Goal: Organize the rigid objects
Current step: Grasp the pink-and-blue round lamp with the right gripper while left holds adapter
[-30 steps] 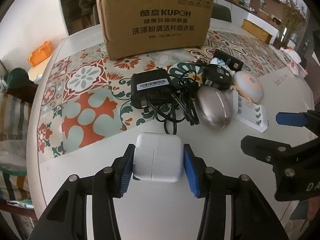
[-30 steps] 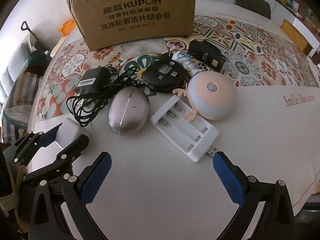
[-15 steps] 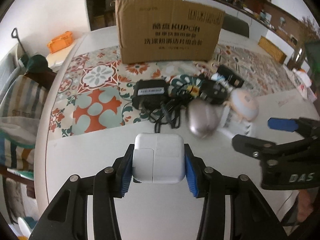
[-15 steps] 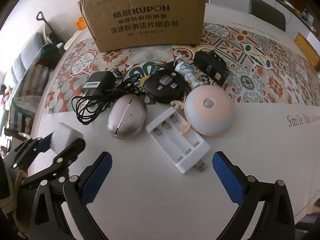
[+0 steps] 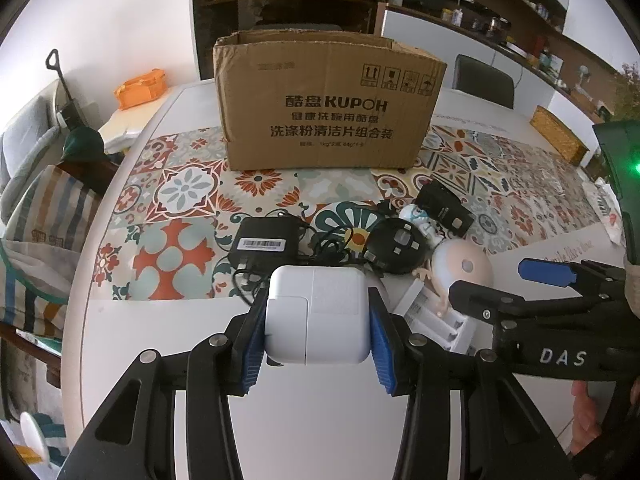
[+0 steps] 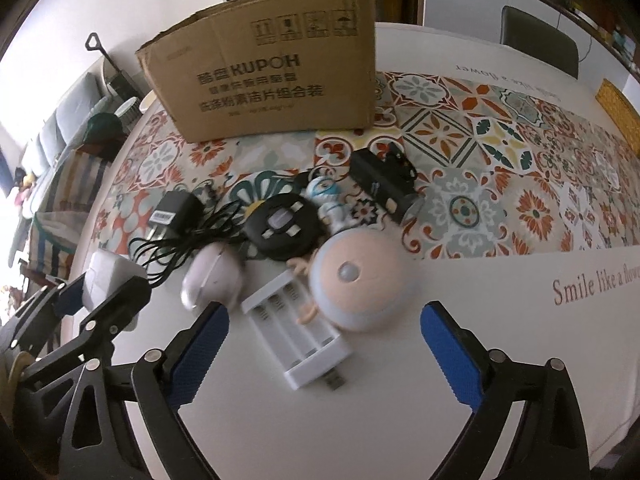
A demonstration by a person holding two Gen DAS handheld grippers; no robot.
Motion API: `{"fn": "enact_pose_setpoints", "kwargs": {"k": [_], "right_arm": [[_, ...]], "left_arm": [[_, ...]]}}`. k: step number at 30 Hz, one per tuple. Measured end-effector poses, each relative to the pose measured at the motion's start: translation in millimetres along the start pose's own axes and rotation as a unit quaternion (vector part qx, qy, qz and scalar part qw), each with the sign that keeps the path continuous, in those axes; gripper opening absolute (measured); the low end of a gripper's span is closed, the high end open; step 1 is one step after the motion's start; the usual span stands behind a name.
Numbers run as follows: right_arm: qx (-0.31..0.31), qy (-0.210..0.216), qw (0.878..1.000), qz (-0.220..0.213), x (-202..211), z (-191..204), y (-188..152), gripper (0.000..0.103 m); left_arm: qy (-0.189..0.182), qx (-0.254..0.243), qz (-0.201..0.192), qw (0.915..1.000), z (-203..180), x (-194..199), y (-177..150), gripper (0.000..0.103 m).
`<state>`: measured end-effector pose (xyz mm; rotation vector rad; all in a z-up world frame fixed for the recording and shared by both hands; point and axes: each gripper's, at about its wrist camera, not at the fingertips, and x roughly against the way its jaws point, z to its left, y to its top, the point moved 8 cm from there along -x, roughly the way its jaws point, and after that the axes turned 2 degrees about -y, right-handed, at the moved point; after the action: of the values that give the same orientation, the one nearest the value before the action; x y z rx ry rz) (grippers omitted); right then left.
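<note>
The left hand-held gripper (image 5: 316,320), clamping the white charger (image 5: 316,314), has lifted it boxward, while the empty right hand-held gripper (image 6: 322,332) has just been narrowing over the battery holder (image 6: 296,332).

box (image 5: 328,100) behind gadget pile | adapter (image 5: 262,240) left | battery charger (image 6: 296,340) nearest, front

Gadget pile (image 6: 304,240) crowds the cardboard box (image 5: 324,104); near table (image 6: 320,432) bare.

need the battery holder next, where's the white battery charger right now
In the right wrist view the white battery charger lies on the bare table between the open right hand-held gripper's fingers, touching the pink round lamp, right of the silver egg-shaped case.
</note>
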<state>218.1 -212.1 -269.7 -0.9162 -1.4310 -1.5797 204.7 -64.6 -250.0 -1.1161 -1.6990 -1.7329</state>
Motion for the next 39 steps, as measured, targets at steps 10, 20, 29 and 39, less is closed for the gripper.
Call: {"fn": "enact_pose_setpoints", "kwargs": {"k": [10,20,29,39], "right_arm": [[0.035,-0.001,0.999,0.024,-29.1,-19.7,8.2,0.087],[0.065,0.003,0.997,0.034,-47.9,-22.6,13.9,0.081],[0.068,-0.002,0.997,0.043,-56.8,-31.0,18.1,0.08],[0.052,0.0,0.998,0.047,-62.2,-36.0,19.3,0.074]], "left_arm": [[0.013,0.02,0.017,0.9996,-18.2,-16.3,-0.3,0.045],[0.019,0.022,0.019,0.9994,-28.7,-25.0,5.1,0.045],[0.02,0.024,0.024,0.9992,-32.2,-30.4,6.2,0.045],[0.016,0.02,0.021,0.9995,-32.2,-30.0,9.3,0.045]]}}
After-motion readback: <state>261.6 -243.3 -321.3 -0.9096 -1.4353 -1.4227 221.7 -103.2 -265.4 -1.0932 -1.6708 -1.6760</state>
